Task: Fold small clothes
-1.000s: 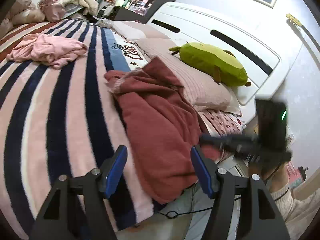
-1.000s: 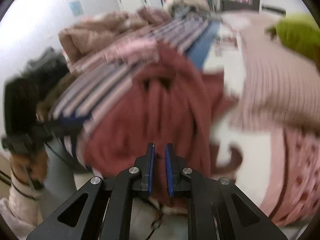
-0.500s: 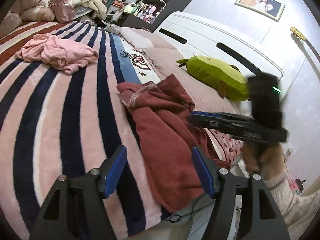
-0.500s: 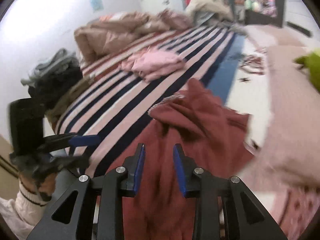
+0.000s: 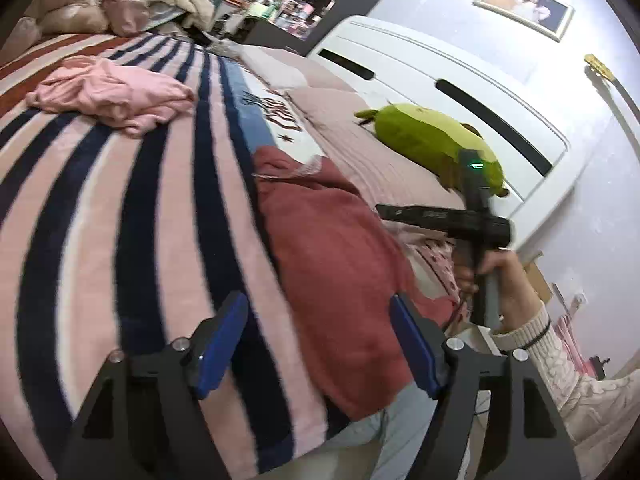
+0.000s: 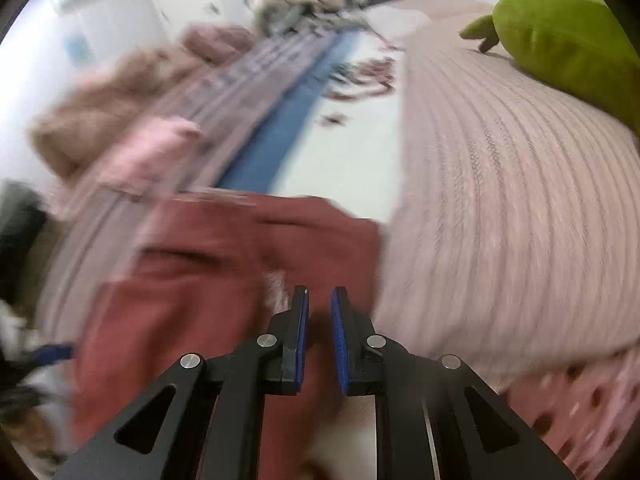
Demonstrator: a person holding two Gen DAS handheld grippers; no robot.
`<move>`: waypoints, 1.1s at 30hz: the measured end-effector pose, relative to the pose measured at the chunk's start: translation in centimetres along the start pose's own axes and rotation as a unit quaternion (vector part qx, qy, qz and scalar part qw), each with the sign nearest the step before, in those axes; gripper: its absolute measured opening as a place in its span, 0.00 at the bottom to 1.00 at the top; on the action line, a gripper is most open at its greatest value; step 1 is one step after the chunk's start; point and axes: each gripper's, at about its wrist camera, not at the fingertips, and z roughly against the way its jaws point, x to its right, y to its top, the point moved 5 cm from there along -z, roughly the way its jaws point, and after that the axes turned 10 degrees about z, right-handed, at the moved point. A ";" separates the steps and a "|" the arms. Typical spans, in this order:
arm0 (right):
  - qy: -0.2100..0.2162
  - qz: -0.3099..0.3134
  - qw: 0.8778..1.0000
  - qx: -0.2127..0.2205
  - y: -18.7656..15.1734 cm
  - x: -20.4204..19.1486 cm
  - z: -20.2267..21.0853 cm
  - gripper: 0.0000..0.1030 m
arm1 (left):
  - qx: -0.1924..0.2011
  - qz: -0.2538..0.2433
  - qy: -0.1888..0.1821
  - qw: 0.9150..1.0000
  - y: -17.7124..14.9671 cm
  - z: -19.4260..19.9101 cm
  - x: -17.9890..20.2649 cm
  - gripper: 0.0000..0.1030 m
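Garment: where it lies rumpled along the near edge of the bed, the dark red garment [image 5: 340,264] fills the lower centre of the left wrist view; its long axis runs from a bunched end at mid-frame down toward the bottom edge, where it drapes over the side of the striped blanket [image 5: 120,208].
Garment, other view: in the right wrist view the same red cloth [image 6: 192,280] spreads across the lower left, its far edge lying crosswise at mid-frame.
Left gripper: the left gripper [image 5: 316,340] sits at the bottom of its own view with the blue pads spread wide and nothing between them; it hangs over the blanket edge and the garment's lower part.
Right gripper: the right gripper [image 6: 319,320] has its jaws drawn nearly together with a narrow gap showing; red cloth lies behind the gap, but I cannot tell if any is pinched.
Second garment: a pink garment [image 5: 112,94] lies crumpled at upper left, well apart from the red one.
Pillow side: a ribbed pink pillow [image 6: 500,200] fills the right, with a green plush toy [image 6: 568,40] at the upper right corner.
Hard to read: the right wrist view is smeared by motion, worst at left, so folds and hems there are unclear; the garment's lowest end is cut off behind the grippers.
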 end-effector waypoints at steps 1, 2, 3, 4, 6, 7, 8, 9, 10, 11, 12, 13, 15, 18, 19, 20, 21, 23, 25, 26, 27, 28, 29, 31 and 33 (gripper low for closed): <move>0.023 0.007 1.000 0.010 -0.4 -0.9 1.2 0.08 | -0.005 -0.003 -0.006 1.000 -0.1 -0.3 0.3 0.68; 0.050 0.027 0.998 0.013 -1.1 -2.8 2.3 0.08 | -0.010 -0.005 -0.010 1.000 -0.1 -0.6 0.7 0.69; 0.066 0.043 0.997 0.011 -1.9 -4.1 2.9 0.08 | -0.016 -0.008 -0.013 1.000 -0.3 -0.9 1.0 0.69; 0.086 0.060 0.995 0.006 -2.9 -5.5 3.4 0.08 | -0.026 -0.014 -0.012 0.999 -0.6 -1.4 1.3 0.69; 0.139 0.086 0.986 -0.017 -5.8 -8.2 3.9 0.08 | -0.047 -0.030 -0.002 0.998 -1.4 -2.0 1.8 0.70; 0.152 0.092 0.984 -0.031 -7.1 -9.0 3.9 0.08 | -0.061 -0.039 0.002 0.997 -2.1 -2.3 1.9 0.70; 0.160 0.100 0.981 -0.046 -9.0 -9.9 3.8 0.10 | -0.073 -0.044 0.004 0.996 -2.8 -2.5 2.0 0.70; 0.163 0.104 0.980 -0.052 -10.1 -10.3 3.9 0.10 | -0.086 -0.049 0.005 0.995 -3.5 -2.5 2.0 0.70; 0.166 0.104 0.979 -0.060 -10.9 -10.6 3.7 0.10 | -0.101 -0.054 0.011 0.993 -4.3 -2.6 1.8 0.70; 0.173 0.098 0.978 -0.069 -11.7 -10.5 3.5 0.10 | -0.108 -0.056 0.018 0.992 -4.8 -2.7 1.7 0.69; 0.172 0.090 0.978 -0.076 -12.6 -10.5 3.6 0.09 | -0.113 -0.061 0.025 0.991 -5.2 -2.7 1.6 0.69; 0.169 0.086 0.979 -0.080 -12.8 -10.3 3.7 0.09 | -0.114 -0.063 0.028 0.991 -5.4 -2.6 1.5 0.69; 0.169 0.081 0.980 -0.072 -11.7 -9.9 4.1 0.09 | -0.112 -0.059 0.024 0.992 -5.2 -2.0 1.6 0.70; 0.175 0.091 0.980 -0.015 -8.4 -9.8 6.7 0.19 | -0.084 -0.058 0.006 0.995 -3.7 -0.3 2.2 0.70; 0.164 0.095 0.982 0.004 -6.8 -9.5 6.9 0.33 | -0.072 -0.058 0.003 0.996 -3.1 0.3 2.3 0.70; 0.142 0.101 0.984 0.024 -4.7 -9.1 7.0 0.43 | -0.059 -0.057 0.004 0.997 -2.4 0.7 2.4 0.70; 0.127 0.108 0.986 0.030 -3.2 -9.0 6.6 0.46 | -0.047 -0.054 0.007 0.997 -1.7 1.1 2.3 0.70; 0.077 0.133 0.988 0.033 0.3 -8.7 4.5 0.61 | -0.035 -0.050 0.008 0.998 -1.0 1.6 2.3 0.70; 0.036 0.152 0.987 0.025 2.9 -8.1 1.9 0.74 | -0.025 -0.046 0.005 0.999 -0.6 2.1 2.1 0.70; 0.019 0.154 0.988 0.006 4.1 -7.3 -0.3 0.74 | -0.021 -0.044 0.003 0.999 -0.7 2.4 2.0 0.70; 0.011 0.149 0.989 -0.014 4.8 -6.8 -2.1 0.74 | -0.020 -0.043 0.003 0.999 -0.9 2.5 1.9 0.70; 0.005 0.139 0.990 -0.035 5.2 -6.2 -3.9 0.73 | -0.017 -0.041 0.004 0.999 -1.0 2.8 1.6 0.70; 0.007 0.121 0.991 -0.059 5.3 -5.3 -6.1 0.55 | -0.015 -0.038 0.007 0.999 -1.1 3.1 1.2 0.70; 0.024 0.093 0.994 -0.060 5.6 -5.0 -7.7 0.11 | -0.013 -0.030 0.013 0.999 -1.1 3.2 0.6 0.70; 0.026 0.062 0.997 -0.027 5.9 -3.9 -7.0 0.06 | -0.012 -0.023 0.019 0.999 -0.9 3.4 -0.3 0.70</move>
